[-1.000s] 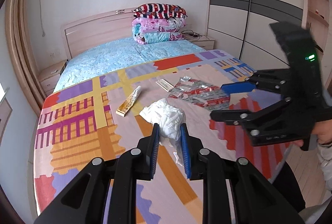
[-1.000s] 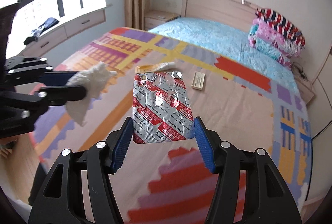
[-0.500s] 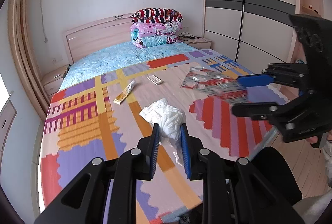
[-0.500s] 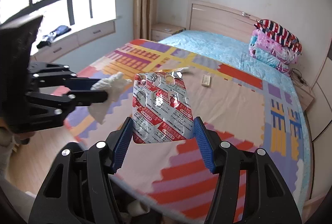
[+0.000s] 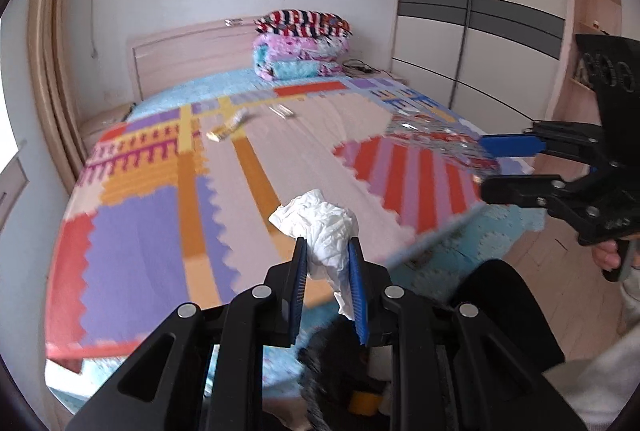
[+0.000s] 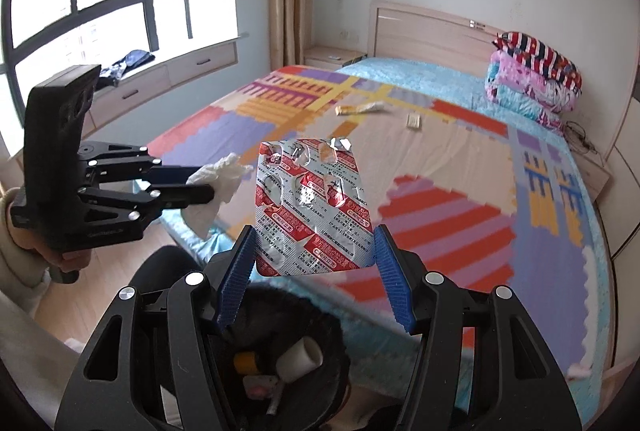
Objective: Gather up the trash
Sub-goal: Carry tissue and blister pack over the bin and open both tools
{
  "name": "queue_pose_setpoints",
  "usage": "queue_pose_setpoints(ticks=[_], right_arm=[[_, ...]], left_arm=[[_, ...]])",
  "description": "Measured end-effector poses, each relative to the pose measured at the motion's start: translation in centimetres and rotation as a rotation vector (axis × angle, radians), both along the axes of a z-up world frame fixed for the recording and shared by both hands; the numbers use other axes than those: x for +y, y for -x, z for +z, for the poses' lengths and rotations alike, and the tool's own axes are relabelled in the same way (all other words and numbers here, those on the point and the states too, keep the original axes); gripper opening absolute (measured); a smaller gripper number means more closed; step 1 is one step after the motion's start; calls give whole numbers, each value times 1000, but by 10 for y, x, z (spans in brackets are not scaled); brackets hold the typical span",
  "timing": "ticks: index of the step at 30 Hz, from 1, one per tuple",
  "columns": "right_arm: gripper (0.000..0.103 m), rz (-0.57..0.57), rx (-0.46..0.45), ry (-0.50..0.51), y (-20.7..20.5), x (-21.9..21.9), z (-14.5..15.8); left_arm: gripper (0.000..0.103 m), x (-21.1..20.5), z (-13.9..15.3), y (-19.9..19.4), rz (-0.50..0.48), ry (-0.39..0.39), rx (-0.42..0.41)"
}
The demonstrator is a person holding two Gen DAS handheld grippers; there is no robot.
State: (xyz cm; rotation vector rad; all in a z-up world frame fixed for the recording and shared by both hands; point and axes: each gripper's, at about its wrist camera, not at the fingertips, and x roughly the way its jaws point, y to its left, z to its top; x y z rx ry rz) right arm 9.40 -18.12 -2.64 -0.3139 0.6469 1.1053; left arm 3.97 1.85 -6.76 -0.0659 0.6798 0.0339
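A bedroom seen from the foot of a bed (image 6: 480,167) covered with a bright patchwork quilt. The left tool (image 5: 328,255) is clamped on a crumpled white tissue (image 5: 320,227), held above the bed's foot edge. The right tool (image 6: 316,251) grips a red and silver blister pack (image 6: 312,207) by its two side edges, also near the foot edge. Below both tools, beside the bed, sits a black bin (image 6: 328,335) holding rubbish. A tube (image 6: 362,107) and a small packet (image 6: 413,120) lie on the quilt nearer the headboard.
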Motion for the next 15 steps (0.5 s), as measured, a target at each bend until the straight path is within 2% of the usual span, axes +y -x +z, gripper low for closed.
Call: queue_pose_setpoints(ticks=[5,15], right_arm=[[59,23,23,30,14,-7,-17],[59,47,154,75,36,-18,-63]], left_arm=[[20,-11,-20,14,-29,30,43],[20,-32,-69,18,-83,103,167]])
